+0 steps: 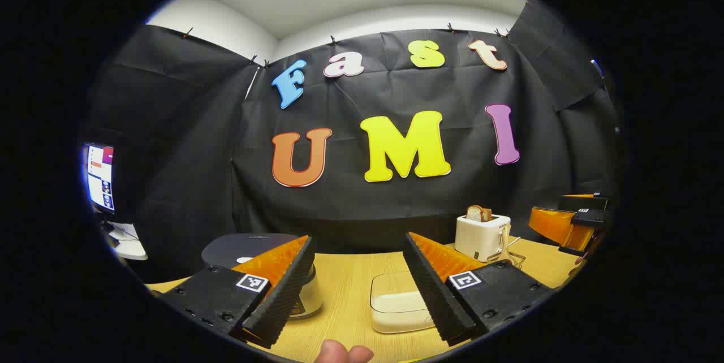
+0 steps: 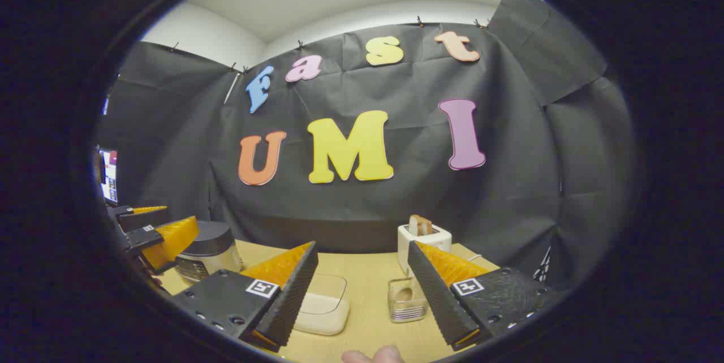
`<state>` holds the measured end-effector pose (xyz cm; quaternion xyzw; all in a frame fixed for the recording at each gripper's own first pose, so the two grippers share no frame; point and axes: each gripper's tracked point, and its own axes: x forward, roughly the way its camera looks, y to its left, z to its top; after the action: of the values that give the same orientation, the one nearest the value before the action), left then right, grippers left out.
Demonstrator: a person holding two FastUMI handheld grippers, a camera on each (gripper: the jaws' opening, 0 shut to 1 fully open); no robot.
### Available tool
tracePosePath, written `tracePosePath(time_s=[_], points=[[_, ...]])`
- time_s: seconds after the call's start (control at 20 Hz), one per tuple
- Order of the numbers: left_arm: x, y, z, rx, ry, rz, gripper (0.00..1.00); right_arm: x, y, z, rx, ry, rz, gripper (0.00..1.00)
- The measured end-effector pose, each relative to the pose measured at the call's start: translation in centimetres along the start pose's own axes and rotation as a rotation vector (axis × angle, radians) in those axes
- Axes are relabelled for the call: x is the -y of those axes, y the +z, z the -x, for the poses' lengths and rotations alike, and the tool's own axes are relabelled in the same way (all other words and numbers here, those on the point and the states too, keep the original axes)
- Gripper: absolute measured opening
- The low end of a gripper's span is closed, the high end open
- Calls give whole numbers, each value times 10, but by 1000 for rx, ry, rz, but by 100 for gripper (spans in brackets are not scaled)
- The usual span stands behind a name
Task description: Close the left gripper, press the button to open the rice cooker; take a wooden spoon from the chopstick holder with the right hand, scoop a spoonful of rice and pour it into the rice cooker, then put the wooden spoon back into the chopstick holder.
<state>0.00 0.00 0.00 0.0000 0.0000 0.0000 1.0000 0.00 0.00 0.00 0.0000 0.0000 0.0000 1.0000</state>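
Observation:
In the left gripper view my left gripper (image 1: 358, 237) stands open above the wooden table (image 1: 350, 272), nothing between its fingers. The rice cooker (image 1: 249, 249), dark-lidded and shut, sits just behind its left finger. A clear container of white rice (image 1: 396, 302) lies ahead, partly hidden by the right finger. At the right stands the chopstick holder with a wooden spoon (image 1: 505, 250). In the right gripper view my right gripper (image 2: 362, 244) is open and empty. The clear chopstick holder (image 2: 406, 298) with the spoon in it is just ahead, the rice container (image 2: 323, 303) to its left, the rice cooker (image 2: 210, 250) far left.
A white toaster (image 1: 482, 234) with bread slices stands behind the chopstick holder, also the toaster (image 2: 424, 236) in the right gripper view. A monitor (image 1: 100, 176) glows at the far left. The black cloth wall closes the table's back. A fingertip (image 1: 339, 351) shows at the bottom.

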Motion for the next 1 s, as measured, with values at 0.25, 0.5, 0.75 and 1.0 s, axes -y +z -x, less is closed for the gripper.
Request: tracePosePath(time_s=[0.25, 0.5, 0.75, 1.0], points=[[-2, -3, -3, -18, -2, -2, 100, 4, -1, 0, -4, -7, -7, 95], [-2, -5, -3, -17, -7, 2, 100, 7, -2, 1, -13, -20, -1, 92], [-5, -6, 0, -24, -10, 5, 99, 6, -4, 5, -21, -22, -4, 95], [-16, -7, 3, -31, 3, 14, 99, 10, -3, 10, -23, -33, -4, 95]])
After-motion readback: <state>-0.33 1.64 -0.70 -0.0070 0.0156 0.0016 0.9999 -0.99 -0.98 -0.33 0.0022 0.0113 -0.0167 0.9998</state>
